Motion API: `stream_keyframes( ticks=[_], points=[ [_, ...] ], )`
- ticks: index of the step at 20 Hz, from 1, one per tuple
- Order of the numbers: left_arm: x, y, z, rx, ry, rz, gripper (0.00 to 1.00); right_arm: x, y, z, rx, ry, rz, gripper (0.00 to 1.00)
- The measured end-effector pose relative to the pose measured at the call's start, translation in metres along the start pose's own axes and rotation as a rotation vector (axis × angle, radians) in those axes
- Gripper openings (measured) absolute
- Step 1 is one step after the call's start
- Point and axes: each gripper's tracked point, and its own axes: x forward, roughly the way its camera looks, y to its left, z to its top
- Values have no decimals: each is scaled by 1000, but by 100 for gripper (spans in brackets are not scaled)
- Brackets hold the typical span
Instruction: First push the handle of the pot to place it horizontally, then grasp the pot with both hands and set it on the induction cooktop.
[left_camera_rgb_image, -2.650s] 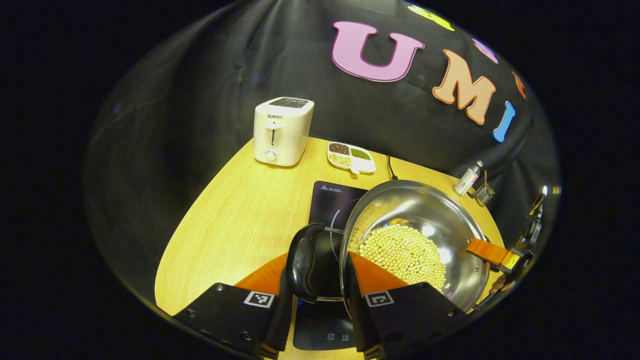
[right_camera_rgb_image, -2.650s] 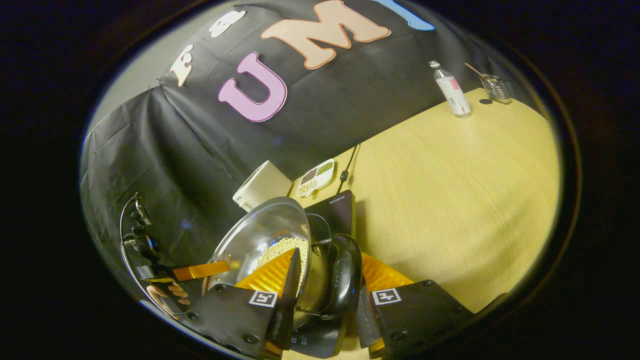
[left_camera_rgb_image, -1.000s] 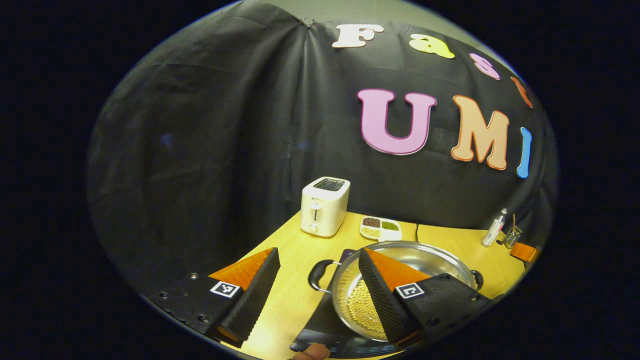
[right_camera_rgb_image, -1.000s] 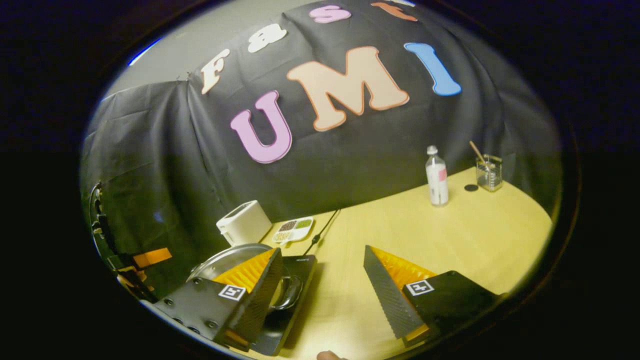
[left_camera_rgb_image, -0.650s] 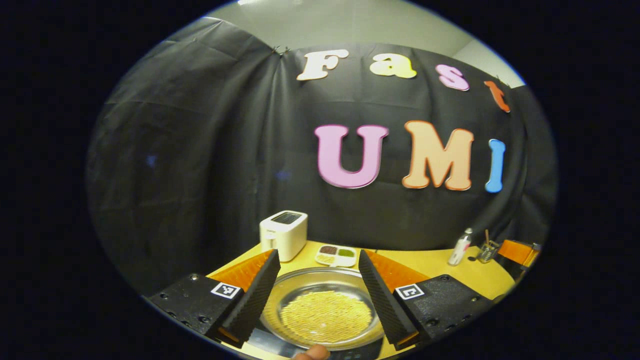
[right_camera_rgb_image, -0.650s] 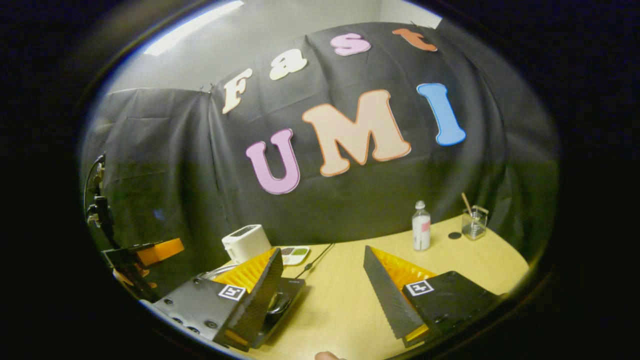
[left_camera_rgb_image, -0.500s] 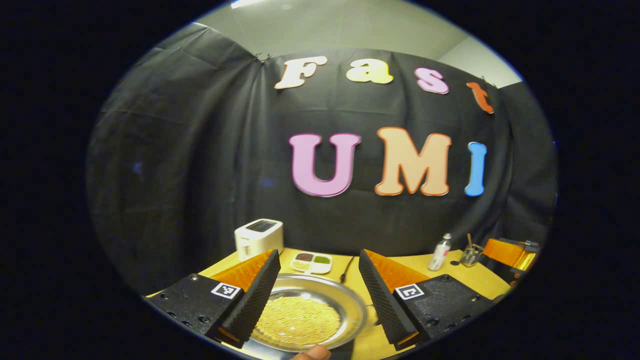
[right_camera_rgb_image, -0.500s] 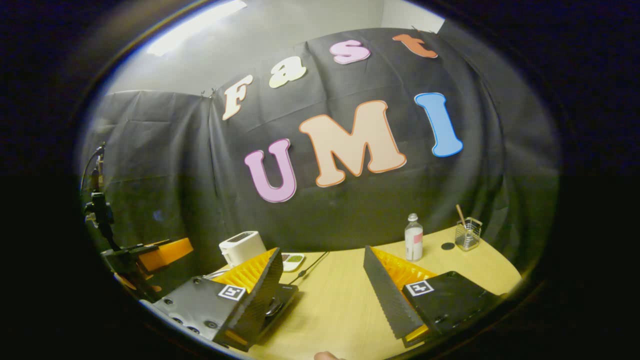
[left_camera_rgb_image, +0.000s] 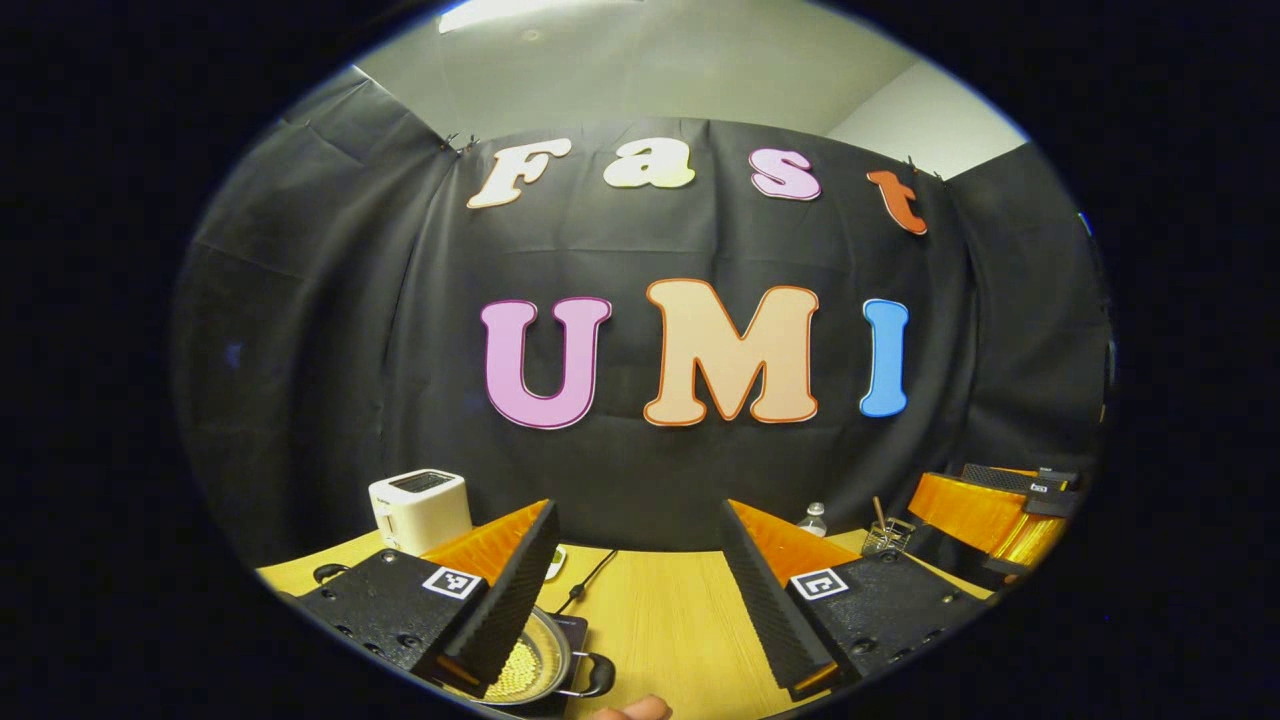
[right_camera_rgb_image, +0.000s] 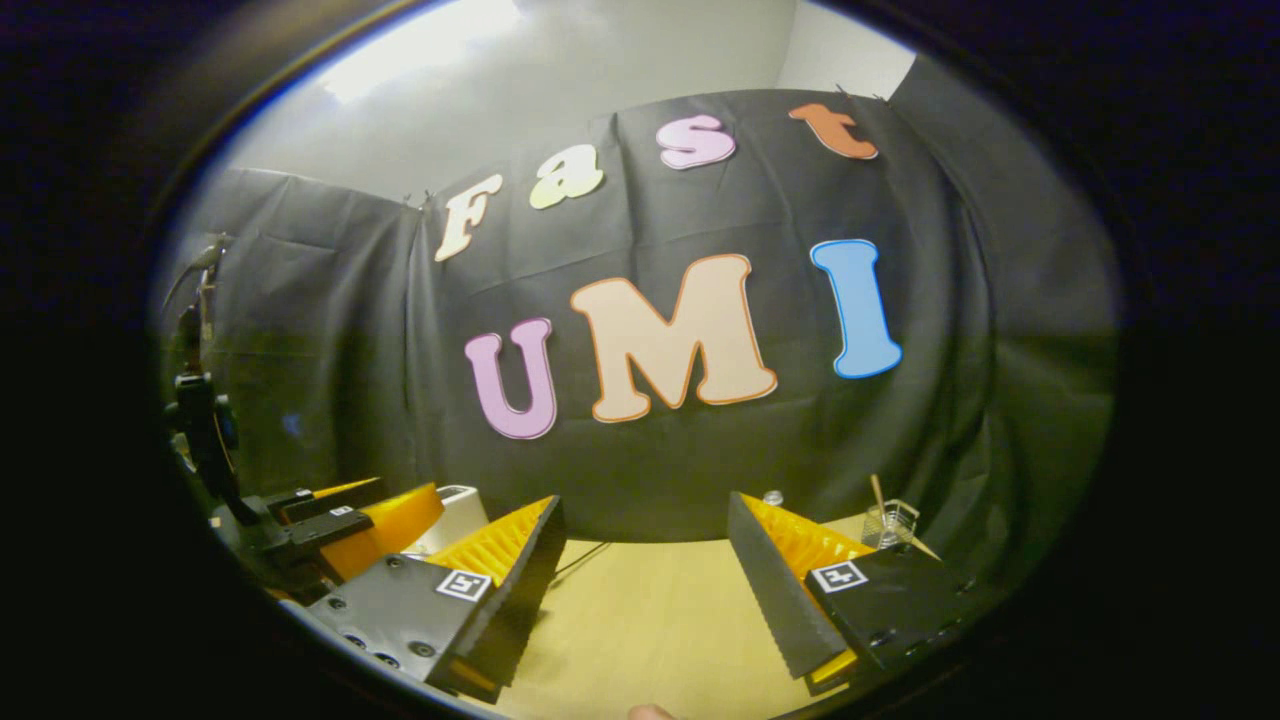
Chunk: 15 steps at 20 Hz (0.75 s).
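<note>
With both my left gripper (left_camera_rgb_image: 637, 585) and right gripper (right_camera_rgb_image: 645, 590) spread empty, the round steel pot of pale beans (left_camera_rgb_image: 535, 668) lies low beside my left fingers, nearer that hand.

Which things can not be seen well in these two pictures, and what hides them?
- Pot: left gripper view, mostly behind the left claw, cut by the lower edge.
- Induction cooktop: just a corner, same view.
- Toaster: right gripper view, half hidden by the other gripper.
- Bottle: just its top, behind a finger.
</note>
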Motion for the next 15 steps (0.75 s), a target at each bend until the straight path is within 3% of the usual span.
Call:
stream_keyframes(
  ticks=[1,3,4,5,6,9,10,11,12,15],
  points=[
    [4,0,-4,-2,1,10,100,3,-7,-2,-9,-2,-17,92],
    [13,-4,-9,11,15,3,96,12,-15,-8,-17,11,-36,92],
    [16,-6,-11,15,16,-3,92,13,-15,-6,-7,2,-32,99],
    [19,-9,-12,12,15,-12,97,16,-16,-5,6,-1,-37,92],
    [20,-14,-16,9,28,-34,97,18,-18,-6,12,4,-41,99],
    [20,-23,-20,-4,34,-86,96,19,-25,-11,11,20,-57,99],
    [20,-22,-20,-1,34,-91,96,20,-26,-9,9,16,-61,92],
    [20,-19,-19,2,30,-88,97,19,-29,-7,5,11,-69,99],
    [20,-17,-17,0,25,-83,97,19,-33,-5,5,3,-80,92],
    [18,-18,-14,-4,17,-94,96,17,-43,-2,-4,-9,-112,92]
  ],
)
